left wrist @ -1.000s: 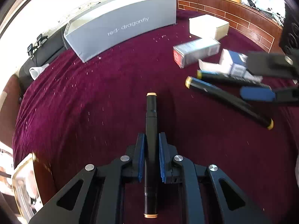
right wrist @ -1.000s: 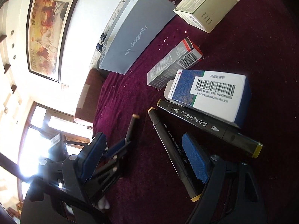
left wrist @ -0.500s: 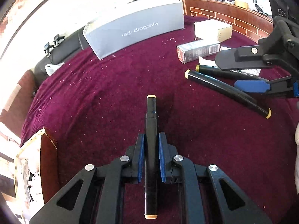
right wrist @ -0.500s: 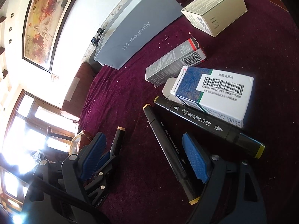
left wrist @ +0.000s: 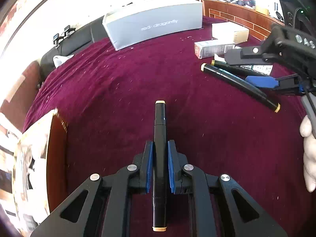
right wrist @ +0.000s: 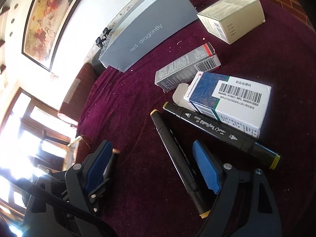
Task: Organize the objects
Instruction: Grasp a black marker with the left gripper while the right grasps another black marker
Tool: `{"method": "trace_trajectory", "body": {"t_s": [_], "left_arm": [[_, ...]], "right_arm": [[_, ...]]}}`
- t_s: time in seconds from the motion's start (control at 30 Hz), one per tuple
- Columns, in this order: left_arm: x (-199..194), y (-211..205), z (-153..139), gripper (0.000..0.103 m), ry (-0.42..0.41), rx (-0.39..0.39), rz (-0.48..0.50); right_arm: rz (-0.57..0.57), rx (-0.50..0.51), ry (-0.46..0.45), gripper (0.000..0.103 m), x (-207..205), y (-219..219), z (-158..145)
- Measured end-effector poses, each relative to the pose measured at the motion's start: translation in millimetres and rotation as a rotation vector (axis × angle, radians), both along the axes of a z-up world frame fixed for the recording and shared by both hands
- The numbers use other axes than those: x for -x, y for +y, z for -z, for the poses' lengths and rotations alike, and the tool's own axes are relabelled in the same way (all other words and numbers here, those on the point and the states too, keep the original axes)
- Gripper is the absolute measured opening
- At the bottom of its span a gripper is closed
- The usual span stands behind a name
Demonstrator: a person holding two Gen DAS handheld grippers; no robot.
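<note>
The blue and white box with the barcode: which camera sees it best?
The right wrist view. There the blue and white box lies in full sight, barcode and print readable, beside a black marker. In the left wrist view the right gripper covers almost all of it; only a white corner shows.

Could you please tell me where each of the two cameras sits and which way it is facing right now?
Left wrist: sits on the left tool, looking forward over the maroon cloth toward the grey box; its fingers grip a black marker, and the person's gloved hand shows at the right edge.
Right wrist: sits on the right tool, angled down at two loose markers and a barcode box; its open fingers show.
Shared: grey box, loose markers, each other's tool.
</note>
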State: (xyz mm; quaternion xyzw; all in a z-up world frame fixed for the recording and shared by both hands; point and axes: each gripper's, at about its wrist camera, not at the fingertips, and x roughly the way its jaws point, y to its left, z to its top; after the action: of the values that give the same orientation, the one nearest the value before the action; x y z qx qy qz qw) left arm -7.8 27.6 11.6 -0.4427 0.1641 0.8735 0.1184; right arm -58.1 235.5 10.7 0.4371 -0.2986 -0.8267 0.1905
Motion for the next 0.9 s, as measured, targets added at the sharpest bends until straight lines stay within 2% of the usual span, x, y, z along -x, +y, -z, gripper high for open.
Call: {"method": "trace_trajectory", "body": {"t_s": [0.17, 0.43, 0.5, 0.57, 0.6, 0.67, 0.7, 0.77, 0.9], "left_arm": [[-11, -19, -6, 0.011, -0.001, -0.044, -0.025], [-29, -42, -24, 0.012, 0.034, -0.081, -0.032], [-32, -47, -28, 0.012, 0.040, -0.094, -0.033], [-35, -52, -30, 0.012, 0.045, -0.104, -0.035], [-36, -54, -32, 0.012, 0.047, -0.109, -0.036], [-38, -58, -33, 0.012, 0.049, -0.119, -0.039], [-39, -60, -34, 0.012, 0.049, -0.124, -0.040], [-42, -65, -35, 0.012, 0.049, -0.137, -0.045], [-48, -77, -40, 0.012, 0.051, -0.166, -0.057]], "right_arm": [[-0.023, -0.236, 0.030, 0.084, -3, -32, -9], [-0.035, -0.581, -0.020, 0.081, -2, -73, -7], [-0.035, -0.661, -0.028, 0.079, -2, -81, -4], [-0.034, -0.731, -0.019, 0.069, -3, -90, -3], [-0.034, -0.724, -0.021, 0.066, -3, -90, -4], [-0.026, -0.728, -0.024, 0.046, -2, -89, -5], [-0.019, -0.727, -0.027, 0.039, -3, -87, -6], [-0.002, -0.719, -0.040, 0.015, -4, -83, -7], [0.023, -0.613, -0.069, 0.014, -10, -64, -10]]}}
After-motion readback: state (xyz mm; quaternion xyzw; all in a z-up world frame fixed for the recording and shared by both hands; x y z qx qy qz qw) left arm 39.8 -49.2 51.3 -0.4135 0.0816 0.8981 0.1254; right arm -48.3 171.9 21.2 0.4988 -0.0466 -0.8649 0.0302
